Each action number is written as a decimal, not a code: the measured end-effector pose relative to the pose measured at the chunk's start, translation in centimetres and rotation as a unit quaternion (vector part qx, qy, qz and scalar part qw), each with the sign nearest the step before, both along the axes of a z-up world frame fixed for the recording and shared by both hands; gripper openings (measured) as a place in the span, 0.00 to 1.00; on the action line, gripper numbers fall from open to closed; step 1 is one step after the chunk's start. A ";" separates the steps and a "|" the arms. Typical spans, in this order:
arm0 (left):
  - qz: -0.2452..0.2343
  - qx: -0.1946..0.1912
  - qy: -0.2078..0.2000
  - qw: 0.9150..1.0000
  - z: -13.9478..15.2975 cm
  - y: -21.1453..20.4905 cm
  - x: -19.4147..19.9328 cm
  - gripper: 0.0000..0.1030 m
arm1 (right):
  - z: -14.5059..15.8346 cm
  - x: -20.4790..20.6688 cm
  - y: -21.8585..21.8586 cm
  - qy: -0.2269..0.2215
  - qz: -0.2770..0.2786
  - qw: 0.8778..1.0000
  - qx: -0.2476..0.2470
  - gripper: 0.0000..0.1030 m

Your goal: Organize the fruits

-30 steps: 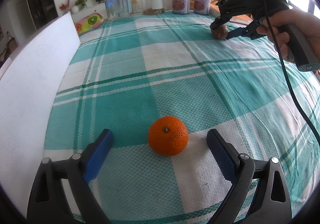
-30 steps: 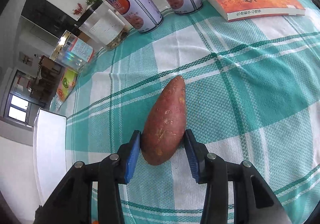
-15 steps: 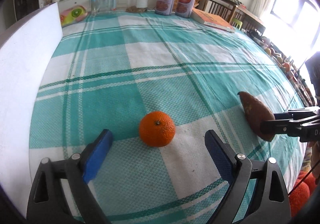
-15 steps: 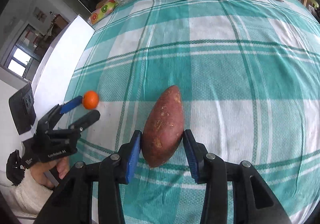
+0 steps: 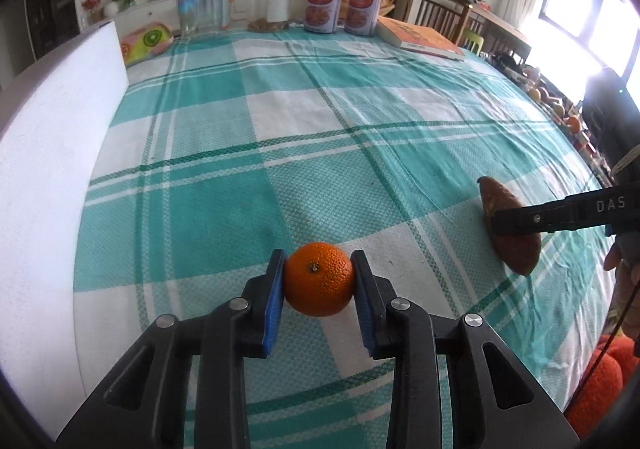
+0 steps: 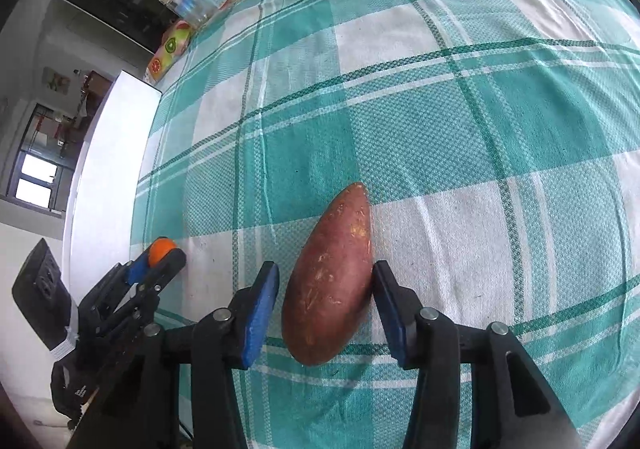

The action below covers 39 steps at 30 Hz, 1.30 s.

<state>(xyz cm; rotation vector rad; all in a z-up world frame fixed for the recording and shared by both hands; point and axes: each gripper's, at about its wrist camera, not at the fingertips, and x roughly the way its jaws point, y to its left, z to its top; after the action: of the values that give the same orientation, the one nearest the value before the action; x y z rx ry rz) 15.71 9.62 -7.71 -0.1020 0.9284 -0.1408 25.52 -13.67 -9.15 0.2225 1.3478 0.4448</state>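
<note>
Your left gripper [image 5: 318, 281] has just been closing onto the orange [image 5: 319, 279] at lower centre, now pinching it, so be lifting straight up while your right gripper [image 6: 325, 297] is holding the sweet potato [image 6: 330, 277].

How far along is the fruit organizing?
Done: nothing looks sorted yet, and no clear drop-off spot shows. In hand: the left gripper is shut on the orange, and the right gripper holds the sweet potato close to the checked tablecloth. Left: carry both to their places and release them.

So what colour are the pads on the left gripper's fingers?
Blue pads on black fingers, clearest in the left wrist view.
</note>
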 end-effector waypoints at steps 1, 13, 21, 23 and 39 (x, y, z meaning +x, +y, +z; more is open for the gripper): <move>-0.001 -0.011 -0.001 1.000 0.6 0.1 -0.7 0.31 | 0.2 -0.2 0.3 -0.004 0.008 1.000 -0.012 0.42; 0.032 -0.186 -0.077 0.979 12.2 10.1 -12.1 0.31 | 8.8 -6.2 7.6 -0.046 0.071 0.982 0.171 0.41; 0.210 -0.067 -0.038 0.975 10.7 24.5 -11.7 0.32 | 13.5 -13.9 28.0 -0.069 0.283 0.937 0.190 0.41; 0.234 -0.048 -0.008 0.971 8.9 26.8 -10.8 0.32 | 13.0 -15.7 31.9 -0.081 0.322 0.930 0.154 0.41; 0.274 0.089 -0.049 0.956 10.5 26.0 -12.9 0.86 | 12.6 -16.7 35.7 -0.181 0.334 0.925 0.030 0.84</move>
<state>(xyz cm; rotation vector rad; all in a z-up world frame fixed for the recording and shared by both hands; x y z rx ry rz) 2.77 35.61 2.80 -0.1805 0.7804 0.4484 8.82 22.02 3.41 -0.2773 1.0163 1.0470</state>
